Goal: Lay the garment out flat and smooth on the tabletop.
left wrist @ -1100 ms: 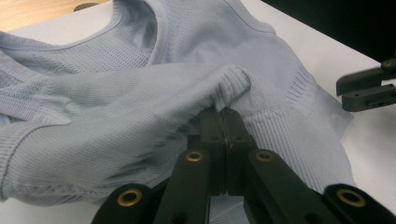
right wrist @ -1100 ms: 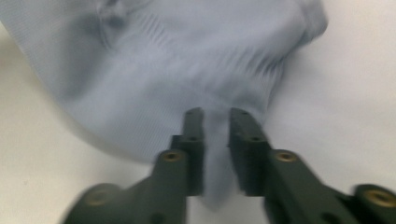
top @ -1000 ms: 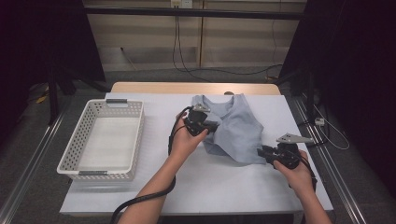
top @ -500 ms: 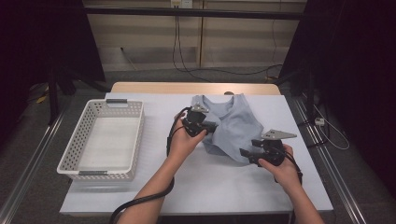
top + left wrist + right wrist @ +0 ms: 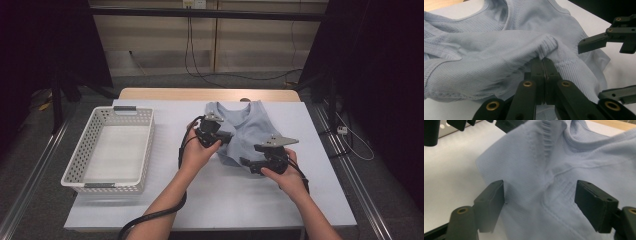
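So the thing being worked on is a pale blue knit top point(image 5: 245, 132), sleeveless by the look of the neckline and armholes, lying half folded on the far right part of the worktop point(image 5: 165, 200), neckline toward the far edge. It looks light and totally floppy to me: ribbed stretchy fabric that bunches the second you pinch it, no stiffness at all. Not fragile and not slippery either, but I'd guess it'll sag and drag if it's only lifted from one spot. The ribbed hem or a doubled fold seems the best place to take hold, since a single layer would just stretch.

The left hand-held gripper point(image 5: 543, 60) has its jaws clamped tight on a ridge of the fabric, near the ribbed edge, and the cloth tents up around the tips. The right hand-held gripper point(image 5: 540, 202) is over the near right corner of the top, and its jaws have just been opening; they stand wide, fabric lying between them but the pads not pressing on it.

The worktop has a smooth, matte white cover, so the cloth should slide easily enough. A white perforated basket point(image 5: 102, 185) sits on the left, well apart from the top, with nothing in it that I can see. Past the far edge there's a strip of bare wood point(image 5: 165, 93), then cables on the floor and dark curtains on both sides.
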`<state>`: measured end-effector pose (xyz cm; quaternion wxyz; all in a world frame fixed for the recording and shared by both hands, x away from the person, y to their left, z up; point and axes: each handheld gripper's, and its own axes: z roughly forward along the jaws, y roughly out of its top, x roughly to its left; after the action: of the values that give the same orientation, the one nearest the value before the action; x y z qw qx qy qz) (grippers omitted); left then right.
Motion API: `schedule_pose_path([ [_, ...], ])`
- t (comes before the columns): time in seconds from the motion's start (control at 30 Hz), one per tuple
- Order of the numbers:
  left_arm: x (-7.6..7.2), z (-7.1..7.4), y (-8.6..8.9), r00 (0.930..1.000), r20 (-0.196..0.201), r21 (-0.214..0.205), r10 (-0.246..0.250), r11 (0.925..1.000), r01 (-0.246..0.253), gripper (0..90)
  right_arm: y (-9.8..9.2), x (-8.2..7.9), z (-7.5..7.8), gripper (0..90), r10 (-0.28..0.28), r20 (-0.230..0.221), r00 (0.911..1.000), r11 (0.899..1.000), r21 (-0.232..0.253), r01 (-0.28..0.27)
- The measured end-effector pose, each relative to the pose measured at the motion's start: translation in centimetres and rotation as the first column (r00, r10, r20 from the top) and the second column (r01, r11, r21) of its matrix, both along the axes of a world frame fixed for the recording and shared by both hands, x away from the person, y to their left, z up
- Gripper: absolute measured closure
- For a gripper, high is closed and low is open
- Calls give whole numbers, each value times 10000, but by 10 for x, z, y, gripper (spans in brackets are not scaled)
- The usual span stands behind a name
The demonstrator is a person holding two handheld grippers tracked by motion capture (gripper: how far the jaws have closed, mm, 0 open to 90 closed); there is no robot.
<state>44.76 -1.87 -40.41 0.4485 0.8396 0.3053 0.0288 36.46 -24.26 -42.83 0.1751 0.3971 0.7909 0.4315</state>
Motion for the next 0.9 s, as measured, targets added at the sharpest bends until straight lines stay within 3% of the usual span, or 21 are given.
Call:
schedule_pose_path([
  [0.1,-1,-1,-2,10000,-34,82,-30,10000,31,889,7,4,-1,348,24,78,10000,9997,-255,-22],
  [0.13,0,-1,-3,10000,11,109,-61,9999,60,888,8,4,-1,428,18,178,9998,9990,-441,-10],
  [0.23,-1,-2,-4,10000,-15,93,-86,9999,86,877,10,6,-1,633,154,96,9998,9995,-293,-151],
  [0.33,-1,-3,-6,9999,-40,89,-100,9999,100,873,10,7,-1,820,210,118,9997,9987,-468,-205],
  [0.53,-1,-3,-1,9999,-91,97,-116,9999,117,797,1,8,2,841,-204,153,9997,9996,-203,208],
  [0.7,-2,-3,11,9997,-71,106,222,9997,-222,571,-5,9,1,840,-409,142,9991,9991,-76,410],
  [0.9,-6,0,31,9992,69,171,406,9990,-407,449,-13,11,0,837,-738,40,9973,9972,111,738],
])
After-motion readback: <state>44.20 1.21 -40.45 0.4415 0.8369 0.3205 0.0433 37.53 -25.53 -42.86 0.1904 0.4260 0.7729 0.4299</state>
